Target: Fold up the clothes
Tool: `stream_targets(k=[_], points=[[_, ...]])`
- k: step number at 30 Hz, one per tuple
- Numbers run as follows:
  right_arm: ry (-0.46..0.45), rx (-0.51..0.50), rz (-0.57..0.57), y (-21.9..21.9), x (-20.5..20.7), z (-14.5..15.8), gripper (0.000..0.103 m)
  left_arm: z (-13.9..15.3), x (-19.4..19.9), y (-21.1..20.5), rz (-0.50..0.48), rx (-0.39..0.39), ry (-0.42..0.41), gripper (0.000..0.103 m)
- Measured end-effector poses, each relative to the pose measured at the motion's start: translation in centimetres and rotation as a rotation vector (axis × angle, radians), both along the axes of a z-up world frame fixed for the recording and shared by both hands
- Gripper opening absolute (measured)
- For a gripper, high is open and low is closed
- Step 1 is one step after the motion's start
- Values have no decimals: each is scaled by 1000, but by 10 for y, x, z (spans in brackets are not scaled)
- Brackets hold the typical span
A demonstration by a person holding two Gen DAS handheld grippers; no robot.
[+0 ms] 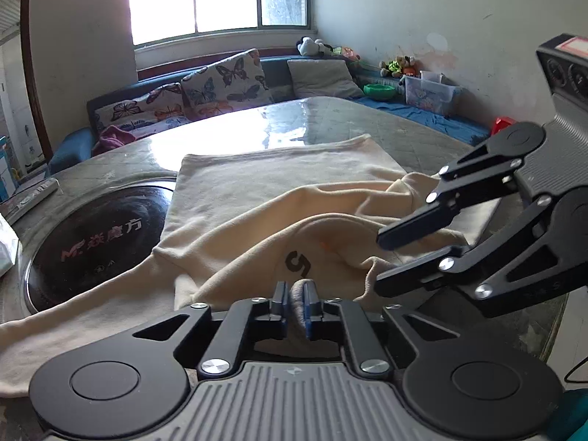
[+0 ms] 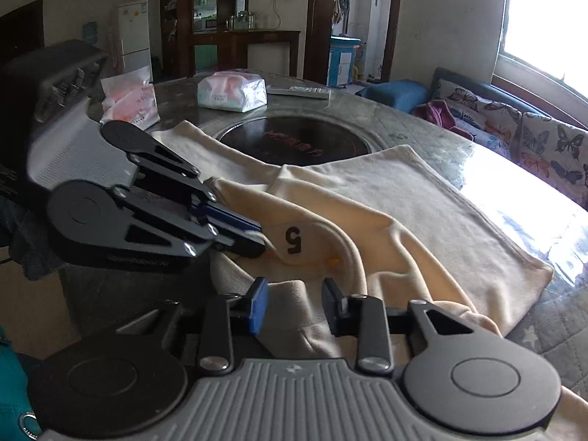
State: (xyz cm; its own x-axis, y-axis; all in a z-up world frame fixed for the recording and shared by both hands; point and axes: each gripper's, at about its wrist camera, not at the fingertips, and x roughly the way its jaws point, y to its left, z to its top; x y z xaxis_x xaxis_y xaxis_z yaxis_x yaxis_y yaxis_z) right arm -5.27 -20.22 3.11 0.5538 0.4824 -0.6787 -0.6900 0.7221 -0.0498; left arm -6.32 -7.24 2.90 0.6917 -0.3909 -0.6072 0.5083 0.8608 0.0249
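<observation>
Cream garment (image 1: pixel 279 198), marked "5" (image 2: pixel 294 239), lies on the bench (image 1: pixel 330 117). Left hand-held gripper (image 1: pixel 294 296) is clamped on its fabric. Right hand-held gripper (image 2: pixel 296 299) stands open, gripping nothing.

The cream, matt, soft knit cloth garment (image 1: pixel 257 198) bunches between blue rubbery pads (image 1: pixel 310 296) of the matt black left gripper (image 1: pixel 294 299). Beyond its fingers, the glossy glass-topped round table (image 1: pixel 228 128) gleams.
</observation>
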Motion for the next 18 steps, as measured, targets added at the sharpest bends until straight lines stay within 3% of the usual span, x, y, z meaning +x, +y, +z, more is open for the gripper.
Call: stream_targets(k=[4, 9, 13, 16, 18], points=[[16, 20, -2, -4, 1, -5, 8, 11, -14, 7, 10, -41, -41, 7], [2, 71, 25, -15, -14, 8, 5, 24, -36, 21, 10, -98, -95, 7], [25, 107, 127, -24, -38, 25, 4, 21, -49, 35, 14, -107, -58, 7], [90, 93, 198, -27, -52, 23, 4, 18, -57, 43, 5, -100, -28, 7], [89, 94, 182, -30, -49, 24, 4, 18, -60, 46, -20, -85, -17, 8]])
